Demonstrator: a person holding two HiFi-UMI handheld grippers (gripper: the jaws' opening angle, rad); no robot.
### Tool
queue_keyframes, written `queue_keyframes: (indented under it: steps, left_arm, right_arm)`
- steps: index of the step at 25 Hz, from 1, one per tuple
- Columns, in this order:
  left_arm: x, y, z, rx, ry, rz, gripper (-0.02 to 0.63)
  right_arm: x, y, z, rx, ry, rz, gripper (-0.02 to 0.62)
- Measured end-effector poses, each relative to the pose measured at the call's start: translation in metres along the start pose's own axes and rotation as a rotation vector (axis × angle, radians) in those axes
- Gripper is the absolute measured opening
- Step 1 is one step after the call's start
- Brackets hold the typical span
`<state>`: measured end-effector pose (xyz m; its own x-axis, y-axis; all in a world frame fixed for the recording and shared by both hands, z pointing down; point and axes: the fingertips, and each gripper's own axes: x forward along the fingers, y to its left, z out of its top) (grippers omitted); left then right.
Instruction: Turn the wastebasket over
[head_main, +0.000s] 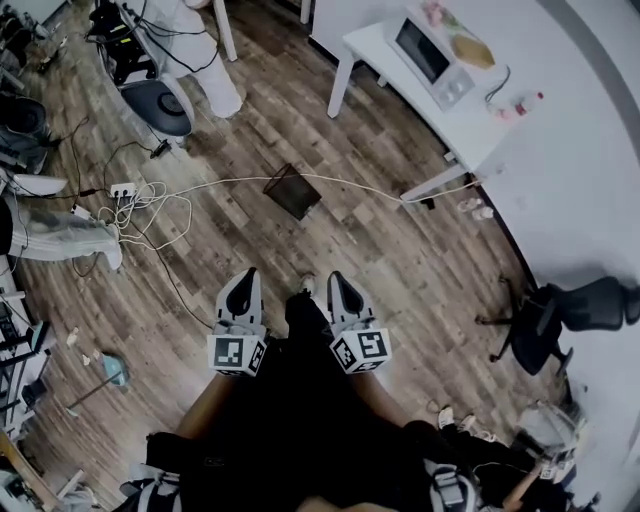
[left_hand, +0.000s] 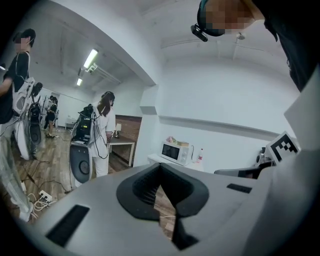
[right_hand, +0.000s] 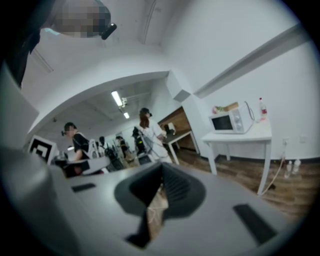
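The wastebasket (head_main: 293, 191), a black mesh bin, lies on the wood floor well ahead of me, near a white cable. Both grippers are held side by side in front of my body, well short of the bin. The left gripper (head_main: 246, 275) has its jaws together with nothing between them, and so does the right gripper (head_main: 338, 280). In the left gripper view the left gripper (left_hand: 160, 167) has its tips meeting, with only floor visible through the gap behind them. The right gripper view shows the same for the right gripper (right_hand: 161, 167). Neither gripper view shows the bin.
A white table (head_main: 375, 48) with a microwave (head_main: 430, 50) stands at the far right. A cable (head_main: 360, 186) and a power strip (head_main: 122, 189) lie across the floor. A black office chair (head_main: 545, 320) is at the right. A person in white (left_hand: 102, 135) stands by a grey machine (head_main: 160, 105) at the far left.
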<state>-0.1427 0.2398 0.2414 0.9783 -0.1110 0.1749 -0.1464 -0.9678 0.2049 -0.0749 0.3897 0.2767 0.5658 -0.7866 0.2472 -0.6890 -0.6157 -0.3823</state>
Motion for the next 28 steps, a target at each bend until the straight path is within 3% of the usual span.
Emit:
queue_keyframes:
  steps: [8,13,28]
  left_arm:
    - [0.065,-0.011,0.010,-0.041,0.008,0.018,0.034]
    - [0.085,-0.008,0.018,-0.022,0.009,0.027,0.034]
    - [0.170,0.073,0.028,-0.087,-0.007,0.081,0.032]
  right_arm:
    - [0.043,-0.050,0.028,0.022,0.006,0.014,0.032]
    - [0.063,-0.065,0.034,0.025,0.027,0.020,0.032]
    - [0.174,-0.072,0.054,-0.044,0.097,0.035,0.032]
